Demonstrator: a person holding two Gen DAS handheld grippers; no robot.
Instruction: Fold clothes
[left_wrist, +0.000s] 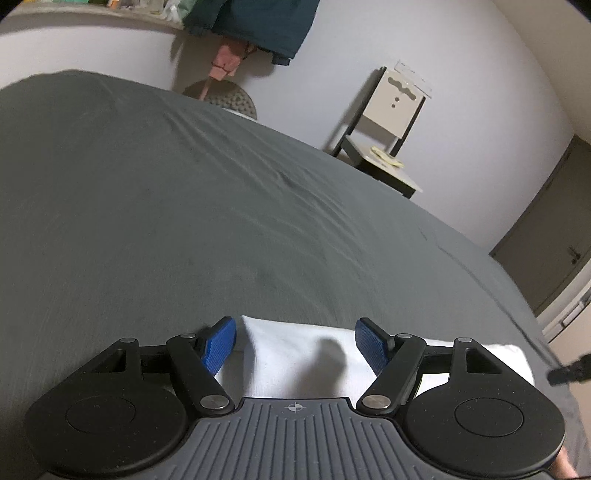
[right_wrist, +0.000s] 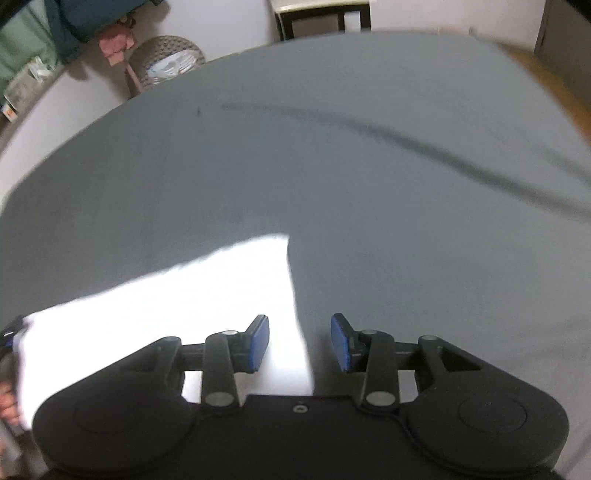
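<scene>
**foldfan:** Left wrist view first: the left hand-held gripper has its blue pads spread wide apart with nothing pinched. A white garment lies right under and between them, flat on the grey bed. Looks already folded into a strip, though I can't tell how many layers.

**creasecheck:** Same deal on the other side. The right hand-held gripper is apart too, holding nothing. It straddles the right edge of the white garment, so one pad sits over cloth and the other over bare sheet. That view is blurry, so I'd guess it's moving.

**foldfan:** So what goes wrong from here?

**creasecheck:** Biggest risk, I'd say: closing on the edge and pinching the bedsheet along with the shirt, since both are soft and the sheet already has wrinkles. Then the lift drags the bedding. Or it grabs only the top layer and the fold peels open.

**foldfan:** Also uneven lift. If one side grabs deeper than the other, the next fold comes out crooked.

**creasecheck:** Further out there's a chair by the wall and clothes hanging above, well apart from the work. There's plenty of open bed, so nothing's in the way.
</scene>
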